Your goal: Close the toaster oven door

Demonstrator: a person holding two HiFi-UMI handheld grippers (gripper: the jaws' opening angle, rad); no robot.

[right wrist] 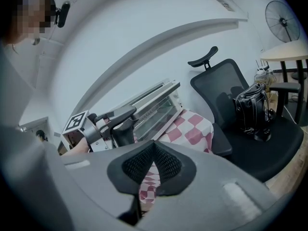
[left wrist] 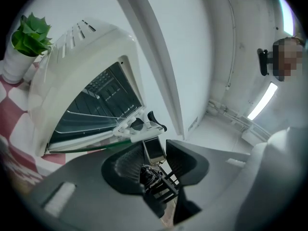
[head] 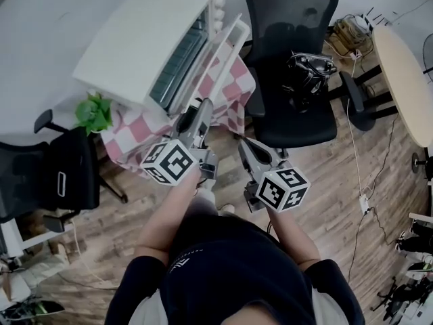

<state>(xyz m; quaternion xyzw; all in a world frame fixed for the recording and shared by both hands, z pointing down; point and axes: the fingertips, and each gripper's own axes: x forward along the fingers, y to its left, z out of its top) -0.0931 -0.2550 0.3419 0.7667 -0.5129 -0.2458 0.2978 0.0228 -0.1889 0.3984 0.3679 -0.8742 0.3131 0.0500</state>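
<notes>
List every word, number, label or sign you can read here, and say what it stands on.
No text here can be read.
Left marker cube and right marker cube: black-and-white square patterns only, no letters.
Print on the person's dark top: too small and blurred to read.
Toaster oven: no legible label or brand.

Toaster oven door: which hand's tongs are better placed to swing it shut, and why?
Probably left: the left tongs stand open at the toaster oven door's edge; the right tongs are shut, short of it.
</notes>
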